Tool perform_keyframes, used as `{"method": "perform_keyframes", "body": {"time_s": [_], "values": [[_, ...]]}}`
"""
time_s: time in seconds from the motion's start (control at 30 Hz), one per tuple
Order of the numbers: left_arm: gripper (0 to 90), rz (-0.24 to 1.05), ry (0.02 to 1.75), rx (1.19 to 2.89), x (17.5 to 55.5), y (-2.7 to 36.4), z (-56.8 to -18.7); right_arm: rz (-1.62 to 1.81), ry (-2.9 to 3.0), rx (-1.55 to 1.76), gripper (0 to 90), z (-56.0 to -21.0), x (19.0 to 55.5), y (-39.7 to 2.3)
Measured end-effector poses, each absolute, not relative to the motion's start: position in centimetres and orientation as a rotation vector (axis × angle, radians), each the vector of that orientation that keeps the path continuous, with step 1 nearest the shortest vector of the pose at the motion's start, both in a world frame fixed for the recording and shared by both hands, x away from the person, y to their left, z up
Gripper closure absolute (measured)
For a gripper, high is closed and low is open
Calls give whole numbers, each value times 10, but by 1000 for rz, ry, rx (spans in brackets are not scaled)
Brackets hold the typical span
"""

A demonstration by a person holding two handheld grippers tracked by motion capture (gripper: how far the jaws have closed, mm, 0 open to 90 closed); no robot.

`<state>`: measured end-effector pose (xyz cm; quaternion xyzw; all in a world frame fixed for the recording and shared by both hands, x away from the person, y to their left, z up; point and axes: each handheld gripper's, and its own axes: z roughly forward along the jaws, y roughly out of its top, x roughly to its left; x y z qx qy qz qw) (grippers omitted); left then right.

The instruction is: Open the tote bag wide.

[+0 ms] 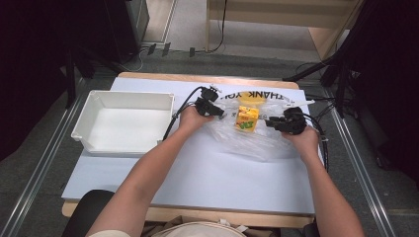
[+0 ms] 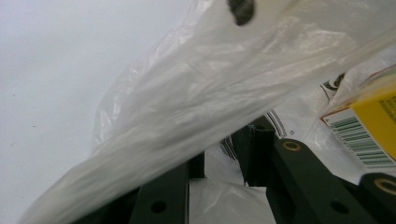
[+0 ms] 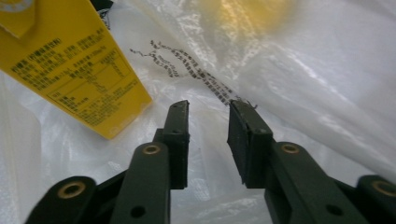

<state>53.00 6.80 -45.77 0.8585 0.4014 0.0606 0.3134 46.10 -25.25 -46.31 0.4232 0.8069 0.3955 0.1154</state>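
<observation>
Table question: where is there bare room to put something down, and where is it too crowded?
The white bin at the left holds nothing. The bare table between the plastic bag and the near edge is free, though the forearms cross it. It is crowded at the far right, where both claws, left and right, flank the yellow carton.

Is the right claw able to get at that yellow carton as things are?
Probably not directly. The yellow carton seems to lie inside the clear plastic bag, so film covers it. The right claw sits close beside it, its jaws slightly apart over the bag, and would likely pinch plastic first.
</observation>
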Motion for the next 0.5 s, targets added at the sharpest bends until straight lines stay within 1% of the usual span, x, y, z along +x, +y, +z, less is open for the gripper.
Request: {"method": "perform_keyframes", "body": {"time_s": [0.1, 0.23, 0.3, 0.4, 0.5], "values": [[789, 173, 1102, 2240, 532, 72, -458, 1131, 2340, 1254, 750, -465, 459, -257], [831, 191, 1135, 2235, 533, 73, -458, 1136, 2341, 1260, 753, -469, 457, -260], [833, 194, 1153, 2230, 534, 74, -458, 1167, 2336, 1270, 751, -470, 456, -261], [810, 158, 1156, 2212, 535, 77, -458, 1383, 2278, 1298, 742, -468, 454, -271], [789, 165, 1134, 2232, 534, 74, -457, 1411, 2274, 1301, 735, -462, 454, -273]]}}
